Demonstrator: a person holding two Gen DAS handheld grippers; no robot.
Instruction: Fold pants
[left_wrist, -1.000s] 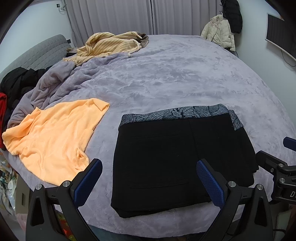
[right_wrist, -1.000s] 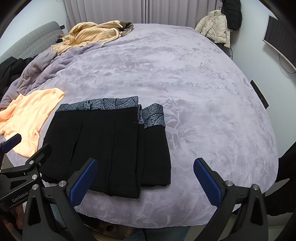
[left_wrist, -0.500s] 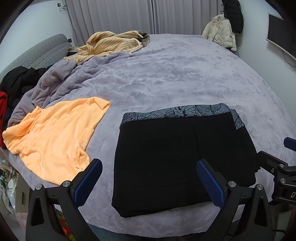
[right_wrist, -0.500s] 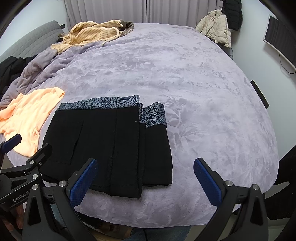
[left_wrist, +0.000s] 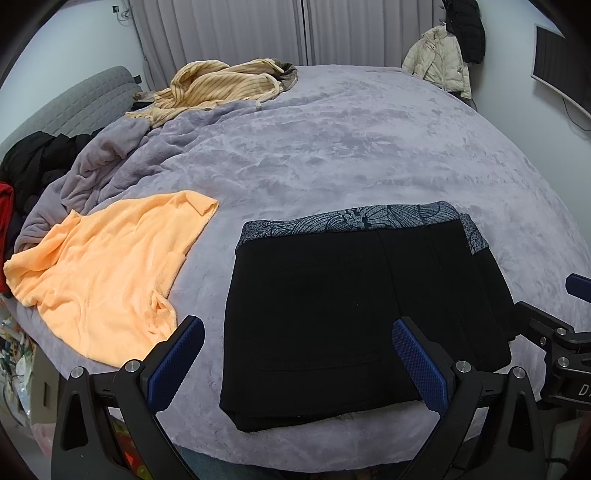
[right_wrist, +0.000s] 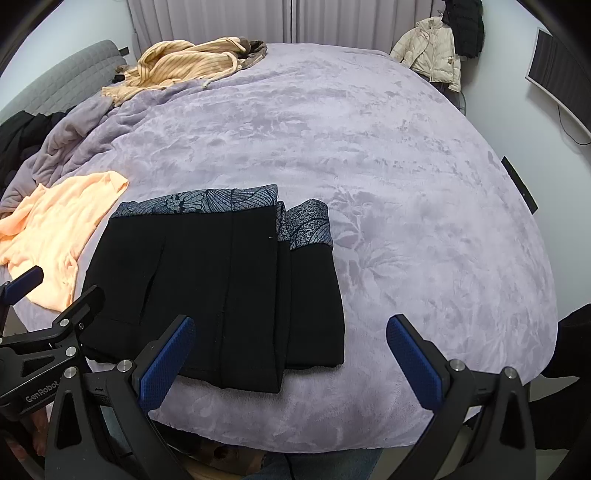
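Black pants (left_wrist: 343, 310) with a grey leaf-patterned waistband lie folded into a flat rectangle near the front edge of the bed; in the right wrist view the pants (right_wrist: 221, 280) show a second folded layer sticking out on the right. My left gripper (left_wrist: 295, 358) hangs open just above their near half, nothing between its blue pads. My right gripper (right_wrist: 290, 356) is open too, over the near right corner of the pants and the bed edge. Each gripper's side shows at the border of the other's view.
An orange top (left_wrist: 107, 266) lies left of the pants. A yellow striped garment (left_wrist: 218, 86) sits at the far end of the purple blanket (left_wrist: 351, 147), which is bunched at the far left. Dark clothes (left_wrist: 33, 158) pile by the grey headboard. A cream jacket (left_wrist: 439, 62) hangs at the back right.
Both grippers have drifted slightly back from the pants and stay open. The pants have not moved.
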